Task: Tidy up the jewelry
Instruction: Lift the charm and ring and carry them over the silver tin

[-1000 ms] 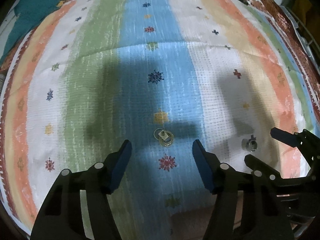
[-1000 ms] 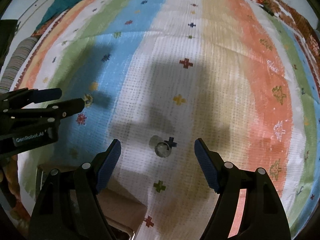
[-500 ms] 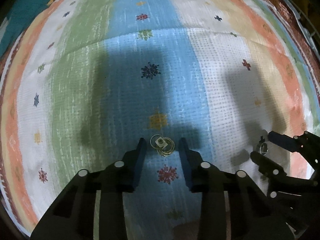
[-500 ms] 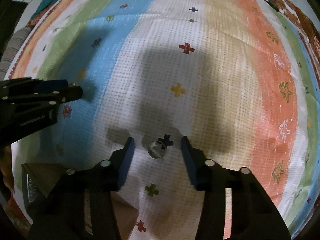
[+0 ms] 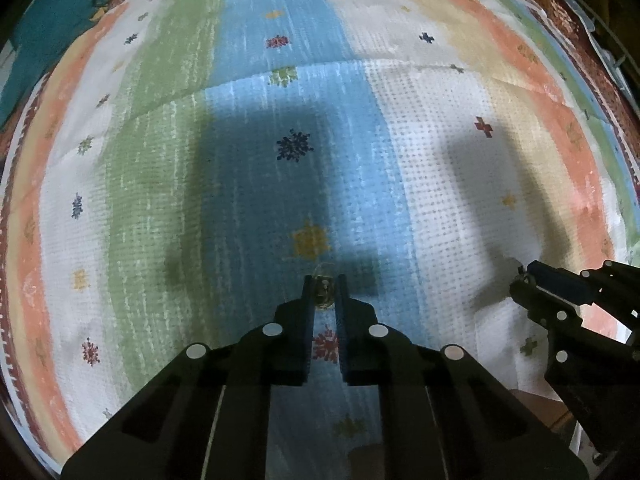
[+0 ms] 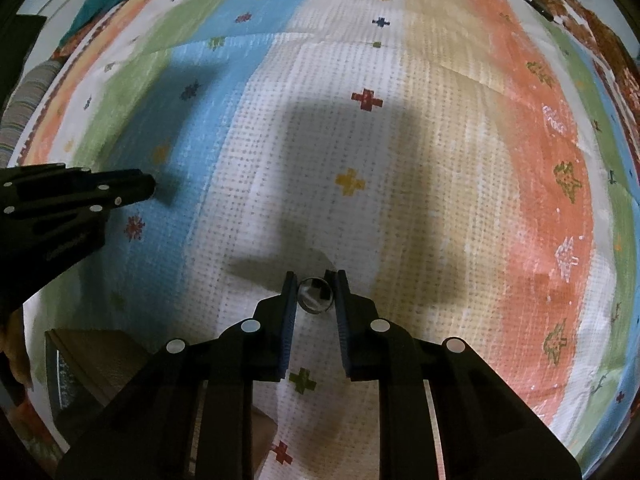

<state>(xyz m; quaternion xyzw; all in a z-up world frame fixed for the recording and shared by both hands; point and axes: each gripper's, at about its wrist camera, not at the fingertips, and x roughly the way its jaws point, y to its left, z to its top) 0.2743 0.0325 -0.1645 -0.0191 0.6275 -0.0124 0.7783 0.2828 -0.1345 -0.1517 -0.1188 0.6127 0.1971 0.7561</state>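
A striped cloth bears two rings.

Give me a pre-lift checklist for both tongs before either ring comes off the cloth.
1. Left tongs closed around the gold ring: ok, it sits between the tips.
2. Right tongs closed around the silver ring: ok, it sits between the tips, touching both.
3. Left ring centred in its tips: cannot tell, it is dark and mostly hidden.
4. Striped cloth free of the left tips: cannot tell.
5. Cloth free of the right tips: not ok, a fold rises just beyond them.
6. The two tongs apart from each other: ok, a wide stretch of cloth lies between them in both views.
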